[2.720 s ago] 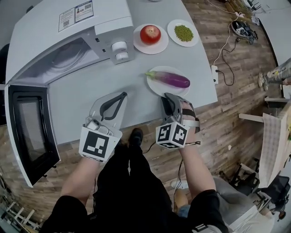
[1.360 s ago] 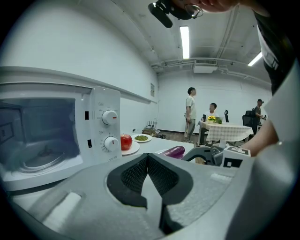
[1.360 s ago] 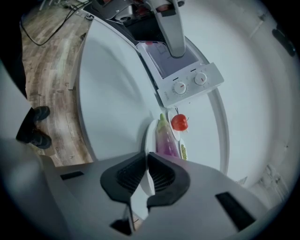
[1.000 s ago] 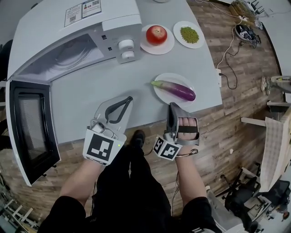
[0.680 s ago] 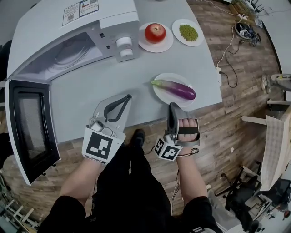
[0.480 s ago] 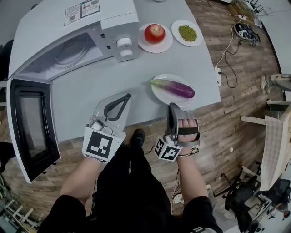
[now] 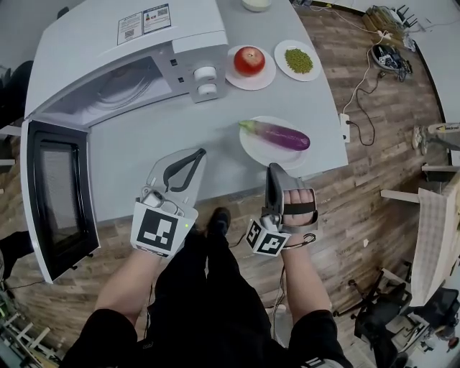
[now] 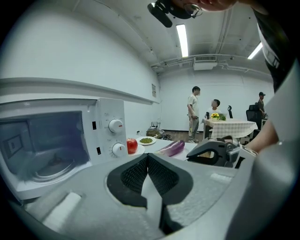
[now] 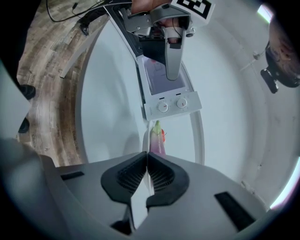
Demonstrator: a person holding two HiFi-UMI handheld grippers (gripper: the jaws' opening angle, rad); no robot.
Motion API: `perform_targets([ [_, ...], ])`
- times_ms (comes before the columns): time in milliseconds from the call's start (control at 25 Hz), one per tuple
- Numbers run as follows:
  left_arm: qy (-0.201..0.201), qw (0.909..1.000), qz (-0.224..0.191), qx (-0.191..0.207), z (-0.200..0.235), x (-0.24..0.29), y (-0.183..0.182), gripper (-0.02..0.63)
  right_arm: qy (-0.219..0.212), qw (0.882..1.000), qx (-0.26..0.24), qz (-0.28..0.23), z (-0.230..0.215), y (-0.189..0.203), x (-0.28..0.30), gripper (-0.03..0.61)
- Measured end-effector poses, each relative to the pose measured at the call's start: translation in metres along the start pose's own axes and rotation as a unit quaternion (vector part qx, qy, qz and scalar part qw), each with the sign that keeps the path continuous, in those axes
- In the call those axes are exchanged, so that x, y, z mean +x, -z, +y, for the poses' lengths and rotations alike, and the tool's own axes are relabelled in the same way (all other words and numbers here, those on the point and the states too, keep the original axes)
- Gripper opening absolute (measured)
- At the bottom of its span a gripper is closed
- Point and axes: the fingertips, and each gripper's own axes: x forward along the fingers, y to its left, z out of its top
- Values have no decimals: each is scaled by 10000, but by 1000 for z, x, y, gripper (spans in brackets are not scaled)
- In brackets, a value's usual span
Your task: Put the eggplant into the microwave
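A purple eggplant (image 7: pixel 277 134) with a green stem lies on a white plate (image 7: pixel 251 149) near the table's front right edge. The white microwave (image 7: pixel 115 43) stands at the back left, its door (image 7: pixel 57 198) swung wide open and its cavity (image 7: pixel 118 90) empty. My right gripper (image 7: pixel 272 169) hovers just in front of the plate, shut and empty, pointing at the eggplant (image 9: pixel 156 140). My left gripper (image 7: pixel 198 154) is over the table's front edge, shut with nothing held. In the left gripper view, the eggplant (image 8: pixel 173 148) shows ahead to the right.
A red apple (image 7: pixel 249 60) on a plate and a plate of green peas (image 7: pixel 298 60) sit right of the microwave's dials. A white bowl (image 7: pixel 256 3) is at the far edge. A power strip (image 7: pixel 348 126) hangs at the table's right side. People (image 8: pixel 193 112) stand far off.
The right gripper has rolled onto its side since the earliest frame and risen slightly in front of the plate. The left gripper has kept still. The eggplant has not moved on its plate.
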Motion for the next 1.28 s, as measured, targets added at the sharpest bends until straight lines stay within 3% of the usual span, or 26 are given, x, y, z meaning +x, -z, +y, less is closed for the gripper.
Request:
perform_targets([
  [680, -525, 9984, -219, -17, 33, -68, -33, 9, 315, 9968, -182, -712, -70, -82, -21, 25],
  [880, -722, 9967, -291, -239, 46, -100, -36, 9, 367, 9947, -212, -935, -88, -116, -28, 25],
  [1280, -1464, 9882, -359, -271, 82, -165, -36, 9, 427, 9870, -341, -1512, -102, -200, -35, 25],
])
